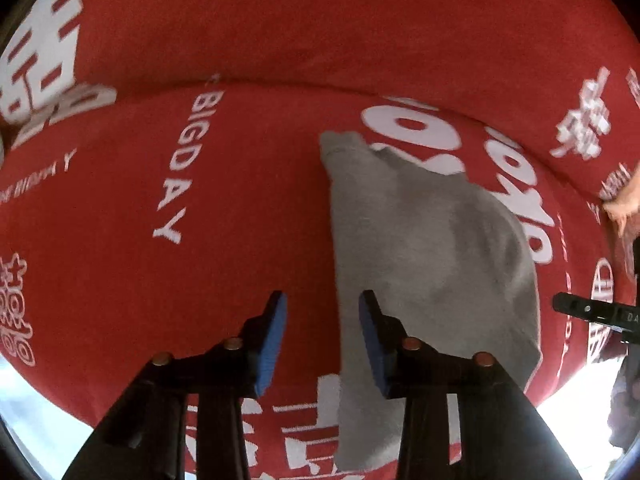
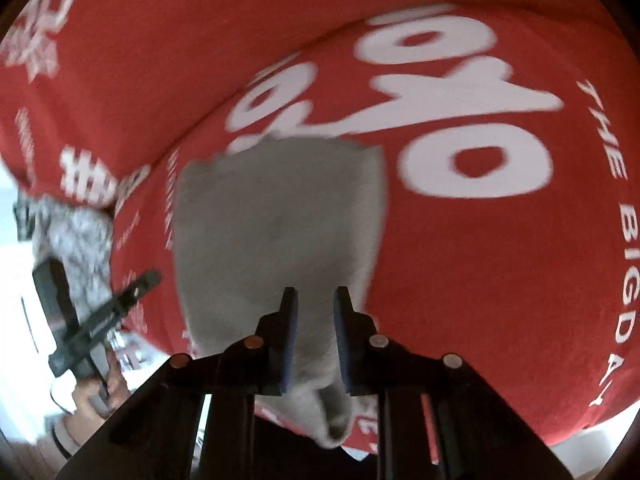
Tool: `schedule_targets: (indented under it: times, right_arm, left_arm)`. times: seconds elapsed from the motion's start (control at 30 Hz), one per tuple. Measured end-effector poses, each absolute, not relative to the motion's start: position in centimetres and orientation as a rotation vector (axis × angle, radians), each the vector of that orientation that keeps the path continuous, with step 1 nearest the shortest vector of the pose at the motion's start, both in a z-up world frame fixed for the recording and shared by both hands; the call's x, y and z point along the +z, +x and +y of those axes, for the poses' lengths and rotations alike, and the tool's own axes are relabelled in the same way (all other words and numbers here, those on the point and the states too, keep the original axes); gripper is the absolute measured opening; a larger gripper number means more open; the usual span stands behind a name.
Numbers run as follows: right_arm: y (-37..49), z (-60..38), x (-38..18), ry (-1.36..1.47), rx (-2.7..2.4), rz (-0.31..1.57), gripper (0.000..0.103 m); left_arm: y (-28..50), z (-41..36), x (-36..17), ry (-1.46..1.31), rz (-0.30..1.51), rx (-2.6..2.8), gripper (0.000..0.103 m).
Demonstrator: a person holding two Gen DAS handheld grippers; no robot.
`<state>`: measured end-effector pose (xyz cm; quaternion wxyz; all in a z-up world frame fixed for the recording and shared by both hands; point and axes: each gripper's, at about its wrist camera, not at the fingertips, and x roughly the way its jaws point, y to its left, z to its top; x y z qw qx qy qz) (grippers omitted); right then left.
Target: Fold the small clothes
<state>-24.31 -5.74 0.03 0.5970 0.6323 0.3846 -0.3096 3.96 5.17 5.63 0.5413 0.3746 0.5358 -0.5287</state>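
A small grey garment [image 1: 432, 248] lies flat on a red cloth with white lettering [image 1: 248, 200]. My left gripper [image 1: 323, 300] is open above the garment's left edge, its blue pads apart with nothing between them. In the right wrist view the grey garment [image 2: 276, 216] stretches ahead on the red cloth [image 2: 500, 264]. My right gripper [image 2: 316, 296] is open with a narrow gap, its jaws over the near part of the garment, and grey fabric bunches below between the fingers. The left gripper [image 2: 108, 316] shows at the left of that view.
The red cloth drapes over the table's near edge [image 1: 48, 412], with bright floor beyond. The person's hand [image 1: 624, 204] and the black right gripper body [image 1: 592, 312] show at the right edge. A mottled grey fabric [image 2: 76, 236] lies at the cloth's left edge.
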Motion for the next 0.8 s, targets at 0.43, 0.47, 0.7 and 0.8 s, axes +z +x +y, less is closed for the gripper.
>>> schedule_targets:
  times: [0.43, 0.47, 0.7, 0.8]
  right_arm:
    - [-21.1, -4.5, -4.7, 1.378, -0.764, 1.086, 0.017]
    - [-21.4, -4.6, -4.5, 1.390, -0.767, 1.082, 0.017]
    - [-23.5, -4.1, -1.8, 1.473, -0.801, 1.015, 0.022]
    - [-23.4, -3.5, -1.0, 1.494, -0.825, 1.022, 0.046]
  left_arm:
    - [0.3, 5.9, 2.3, 1.007, 1.289, -1.305, 0.040]
    - [0.3, 5.9, 2.4, 1.009, 1.292, -1.302, 0.040]
    - [0.2, 6.0, 3.6, 1.013, 1.304, -1.272, 0.040]
    - [0.1, 6.1, 4.1, 1.022, 1.311, -1.263, 0.040]
